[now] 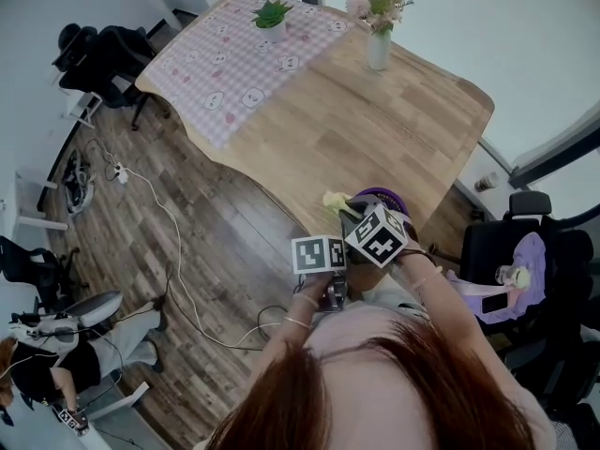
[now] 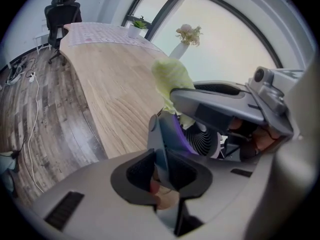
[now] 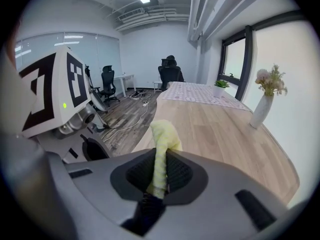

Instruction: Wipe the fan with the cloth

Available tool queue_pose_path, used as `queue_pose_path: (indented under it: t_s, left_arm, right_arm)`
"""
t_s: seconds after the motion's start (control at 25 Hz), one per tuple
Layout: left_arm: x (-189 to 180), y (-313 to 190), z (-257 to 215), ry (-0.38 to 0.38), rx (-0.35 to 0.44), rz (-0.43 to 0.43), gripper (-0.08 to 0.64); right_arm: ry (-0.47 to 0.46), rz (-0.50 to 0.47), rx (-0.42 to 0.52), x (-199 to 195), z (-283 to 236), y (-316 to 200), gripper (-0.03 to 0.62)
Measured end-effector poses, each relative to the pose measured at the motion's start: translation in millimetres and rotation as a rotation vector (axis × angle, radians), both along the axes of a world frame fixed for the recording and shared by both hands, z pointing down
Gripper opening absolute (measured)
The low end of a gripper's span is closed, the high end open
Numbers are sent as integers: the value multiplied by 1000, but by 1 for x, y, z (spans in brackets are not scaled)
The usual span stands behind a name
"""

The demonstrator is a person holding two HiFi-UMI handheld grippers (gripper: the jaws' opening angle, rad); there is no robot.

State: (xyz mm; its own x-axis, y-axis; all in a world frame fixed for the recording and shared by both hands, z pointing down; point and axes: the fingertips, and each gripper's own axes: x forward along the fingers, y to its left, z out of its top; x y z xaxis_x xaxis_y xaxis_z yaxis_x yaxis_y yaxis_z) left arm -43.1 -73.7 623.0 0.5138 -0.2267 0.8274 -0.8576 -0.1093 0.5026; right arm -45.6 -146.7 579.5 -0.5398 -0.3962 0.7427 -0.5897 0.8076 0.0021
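A small purple fan [image 1: 382, 198] stands at the near edge of the wooden table [image 1: 375, 129]. In the left gripper view its dark grille [image 2: 202, 140] shows behind a grey and purple part of the fan [image 2: 169, 131]. My left gripper [image 2: 165, 171] is shut on that part. My right gripper [image 3: 161, 173] is shut on a pale yellow cloth [image 3: 162, 144], which sticks up out of its jaws. From the left gripper view the cloth [image 2: 172, 79] hangs above the fan, with the right gripper's body [image 2: 225, 104] just over the grille. Both marker cubes [image 1: 352, 242] crowd together in the head view.
A white vase of flowers [image 1: 378, 50], a potted plant [image 1: 273, 19] and a pink checked runner [image 1: 234, 64] sit at the table's far end. Office chairs [image 1: 103, 50] stand at the left and another chair [image 1: 525, 261] at the right. Cables [image 1: 173, 242] cross the wooden floor. A seated person [image 1: 56, 359] is at lower left.
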Motion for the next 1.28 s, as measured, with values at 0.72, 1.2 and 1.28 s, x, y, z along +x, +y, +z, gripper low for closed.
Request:
queue_pose_path:
  t_s: [0.72,1.2,1.28]
  left_arm:
    - [3,-4,9,-39,-28,-100,61]
    - [4,-3,11,-34,-49,-153,60]
    - [3,-3,12,-31,-52,-163,60]
  right_arm:
    - [25,112,22,23,3,-17,43]
    - [116,197,83,57,1,-29,43]
    - [145,196,95,60,1,-29,43]
